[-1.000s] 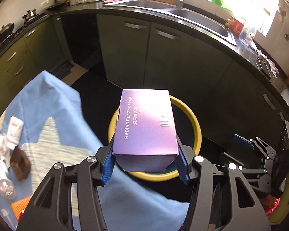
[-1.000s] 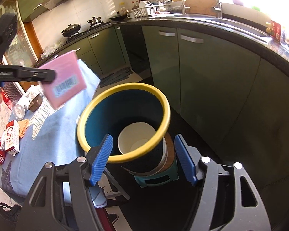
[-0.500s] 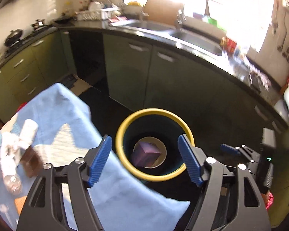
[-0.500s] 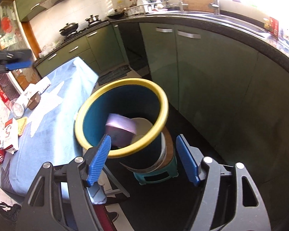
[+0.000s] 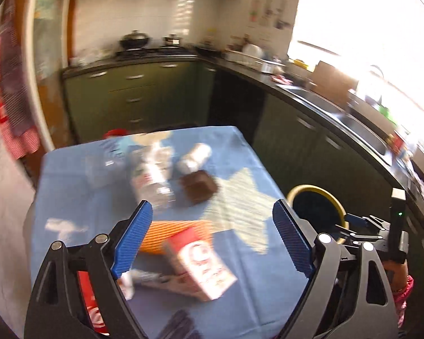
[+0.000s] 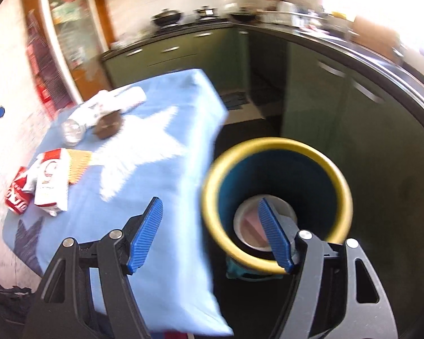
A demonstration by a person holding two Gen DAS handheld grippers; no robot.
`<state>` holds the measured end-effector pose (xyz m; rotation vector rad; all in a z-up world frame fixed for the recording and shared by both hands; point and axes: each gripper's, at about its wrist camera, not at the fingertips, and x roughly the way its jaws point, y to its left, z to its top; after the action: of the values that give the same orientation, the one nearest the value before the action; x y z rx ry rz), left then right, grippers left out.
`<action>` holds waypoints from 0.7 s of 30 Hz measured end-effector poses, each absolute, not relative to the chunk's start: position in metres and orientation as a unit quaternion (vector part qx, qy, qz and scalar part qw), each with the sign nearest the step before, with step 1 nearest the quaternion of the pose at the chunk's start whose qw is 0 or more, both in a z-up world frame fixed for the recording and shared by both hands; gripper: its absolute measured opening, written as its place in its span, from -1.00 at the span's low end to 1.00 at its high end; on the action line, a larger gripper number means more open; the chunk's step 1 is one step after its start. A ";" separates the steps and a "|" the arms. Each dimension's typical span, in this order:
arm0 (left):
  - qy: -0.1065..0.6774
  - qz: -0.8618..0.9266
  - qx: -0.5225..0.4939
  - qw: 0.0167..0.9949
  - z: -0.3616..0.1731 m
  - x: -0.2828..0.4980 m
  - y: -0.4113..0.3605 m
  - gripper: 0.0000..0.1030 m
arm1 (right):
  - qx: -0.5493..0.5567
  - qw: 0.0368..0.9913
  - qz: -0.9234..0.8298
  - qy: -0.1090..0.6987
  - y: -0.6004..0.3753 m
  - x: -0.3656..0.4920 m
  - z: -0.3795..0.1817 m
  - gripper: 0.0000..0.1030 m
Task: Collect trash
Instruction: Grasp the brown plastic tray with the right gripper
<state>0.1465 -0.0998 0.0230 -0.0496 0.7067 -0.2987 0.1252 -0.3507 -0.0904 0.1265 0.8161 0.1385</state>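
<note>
My left gripper is open and empty above the blue-clothed table. Below it lie a red-and-white carton, an orange wafer pack, a clear plastic bottle, a brown box and a white tube. The yellow-rimmed bin stands to the right. My right gripper is open and empty over the table's edge beside the bin. The purple box lies inside the bin on a white cup.
Green kitchen cabinets and a dark counter with a sink ring the room. A red packet lies at the table's left end. The right gripper shows past the bin in the left wrist view. Both views are motion-blurred.
The left gripper opened and dropped the purple box into the bin, then swung left over the table's trash. The right gripper shifted left from over the bin toward the table edge.
</note>
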 end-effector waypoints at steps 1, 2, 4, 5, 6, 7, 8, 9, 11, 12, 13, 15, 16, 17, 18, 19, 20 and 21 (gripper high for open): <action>0.345 -0.135 -0.031 0.928 0.020 0.146 -0.086 0.68 | 0.059 0.911 0.085 0.398 -0.338 0.135 -0.088 0.30; 0.346 -0.116 -0.044 0.930 0.015 0.143 -0.066 0.68 | 0.057 0.909 0.101 0.400 -0.326 0.147 -0.085 0.30; 0.347 -0.093 -0.056 0.932 0.008 0.141 -0.039 0.69 | 0.047 0.905 0.126 0.404 -0.300 0.169 -0.080 0.30; 0.348 -0.082 -0.060 0.932 0.004 0.141 -0.029 0.69 | 0.044 0.902 0.136 0.406 -0.288 0.180 -0.077 0.30; 0.350 -0.072 -0.067 0.932 -0.001 0.139 -0.017 0.70 | 0.044 0.900 0.146 0.409 -0.276 0.194 -0.074 0.30; 0.352 -0.067 -0.071 0.931 -0.006 0.137 -0.009 0.70 | 0.046 0.898 0.154 0.411 -0.266 0.205 -0.071 0.29; 0.353 -0.061 -0.075 0.931 -0.010 0.135 -0.003 0.70 | 0.049 0.896 0.160 0.412 -0.257 0.216 -0.068 0.22; 0.354 -0.054 -0.077 0.930 -0.015 0.132 0.004 0.70 | 0.049 0.894 0.162 0.414 -0.249 0.226 -0.065 0.11; 0.357 -0.048 -0.079 0.930 -0.022 0.130 0.008 0.72 | 0.046 0.891 0.161 0.423 -0.232 0.255 -0.062 -0.04; 0.359 -0.048 -0.083 0.928 -0.025 0.127 0.011 0.75 | 0.046 0.887 0.161 0.429 -0.226 0.268 -0.063 -0.18; 0.360 -0.049 -0.089 0.927 -0.028 0.125 0.013 0.76 | 0.050 0.881 0.164 0.441 -0.219 0.282 -0.066 -0.24; 0.365 -0.050 -0.098 0.924 -0.035 0.123 0.019 0.76 | 0.049 0.869 0.165 0.464 -0.208 0.305 -0.075 -0.39; 0.367 -0.049 -0.099 0.924 -0.038 0.122 0.017 0.76 | 0.042 0.865 0.158 0.474 -0.203 0.316 -0.081 -0.41; 0.369 -0.047 -0.101 0.923 -0.040 0.121 0.018 0.76 | 0.036 0.861 0.153 0.484 -0.198 0.326 -0.087 -0.45; 0.371 -0.047 -0.104 0.922 -0.042 0.119 0.019 0.76 | 0.033 0.856 0.153 0.493 -0.193 0.333 -0.092 -0.46; 0.373 -0.047 -0.106 0.921 -0.044 0.119 0.021 0.76 | 0.033 0.852 0.152 0.500 -0.191 0.338 -0.098 -0.46; 0.375 -0.046 -0.108 0.920 -0.047 0.118 0.023 0.76 | 0.033 0.849 0.152 0.505 -0.188 0.343 -0.102 -0.46; 0.376 -0.045 -0.109 0.919 -0.048 0.118 0.024 0.77 | 0.030 0.847 0.152 0.509 -0.184 0.347 -0.105 -0.47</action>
<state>0.1180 0.0236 -0.0483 -0.2231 0.7728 -0.0925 0.3473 -0.1842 -0.1052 0.0629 1.0735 0.3200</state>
